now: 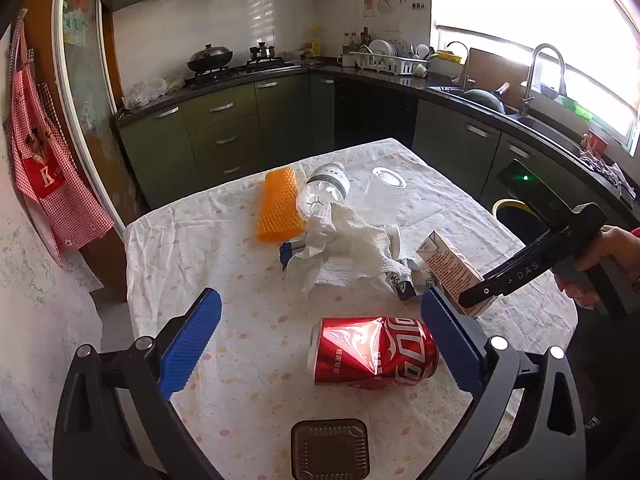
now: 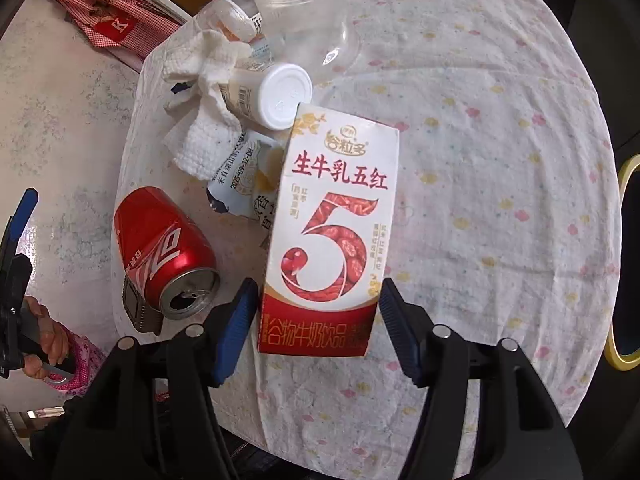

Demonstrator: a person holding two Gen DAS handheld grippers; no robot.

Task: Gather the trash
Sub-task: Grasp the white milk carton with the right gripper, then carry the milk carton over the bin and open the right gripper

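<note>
A dented red cola can point(image 1: 372, 354) lies on its side on the cloth-covered table point(image 1: 224, 248), between the fingers of my open left gripper point(image 1: 324, 344); it also shows in the right wrist view point(image 2: 164, 252). A white and red milk carton point(image 2: 332, 236) lies with its lower end between the fingers of my open right gripper point(image 2: 320, 328), with a small gap on each side. The carton point(image 1: 448, 268) and the right gripper point(image 1: 476, 296) show at the right in the left wrist view. A crumpled paper towel point(image 1: 344, 248), a white bottle point(image 2: 272, 96), a clear plastic bottle point(image 1: 324, 188) and a wrapper point(image 2: 244, 184) lie beyond.
An orange textured block point(image 1: 278, 204) and a clear plastic cup point(image 1: 386, 186) lie at the far side of the table. A small brown square tray point(image 1: 330, 448) sits near the front edge. Kitchen cabinets point(image 1: 224, 136) and a sink point(image 1: 532, 120) stand behind. A yellow-rimmed bin point(image 2: 628, 264) is at the right.
</note>
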